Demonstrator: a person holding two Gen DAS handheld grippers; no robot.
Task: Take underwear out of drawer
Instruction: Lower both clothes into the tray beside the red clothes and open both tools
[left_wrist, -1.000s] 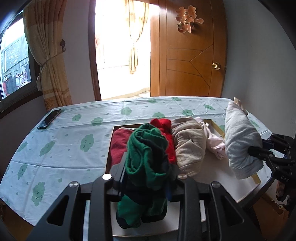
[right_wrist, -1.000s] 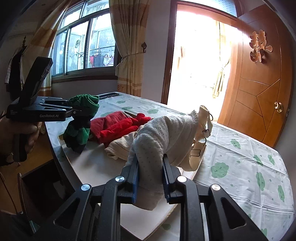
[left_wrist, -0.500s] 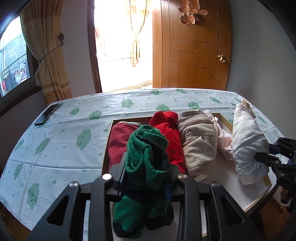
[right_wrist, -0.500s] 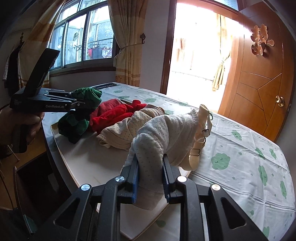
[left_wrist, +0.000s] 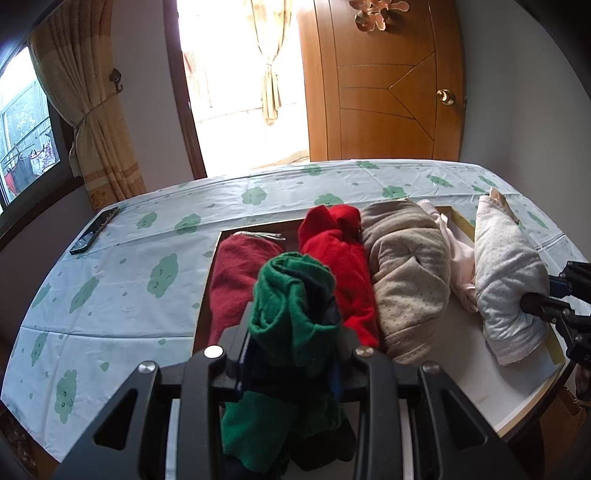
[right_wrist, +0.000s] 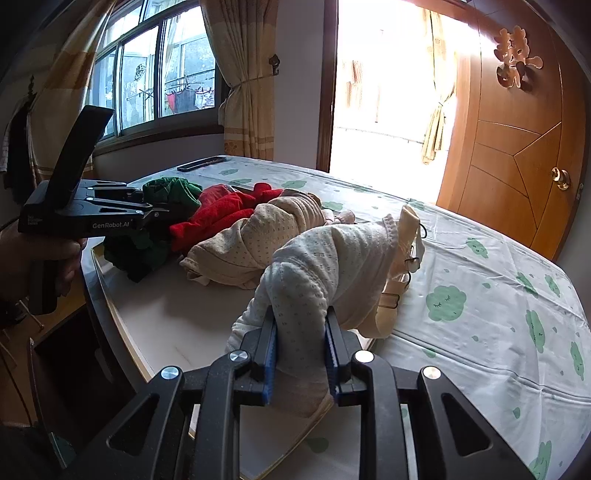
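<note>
Gripping green roll (left_wrist: 291, 299), left claw (left_wrist: 291, 369), curtained window (right_wrist: 166, 74)

1. A home bedroom: a bed (left_wrist: 110, 280) with a cloud-print sheet lies ahead of the fingers.
2. Beyond it stand a tied curtain (left_wrist: 92, 122), a window (right_wrist: 159, 70) and a wooden door (left_wrist: 384, 81).

Six rolled underwear pieces total: one green (left_wrist: 291, 306), one dark red (left_wrist: 236, 273), one bright red (left_wrist: 340, 254), one beige dotted (left_wrist: 406, 269), one pale pink (left_wrist: 460, 258), one light grey dotted (left_wrist: 506, 288). One drawer (left_wrist: 517, 398). Two grippers: left gripper (left_wrist: 291, 365), right gripper (right_wrist: 299, 354). One phone (left_wrist: 94, 230) on the tabletop (left_wrist: 110, 295). One door (left_wrist: 388, 81). Two curtains, one (left_wrist: 92, 122) at the window and one (left_wrist: 269, 62) in the doorway.
</note>
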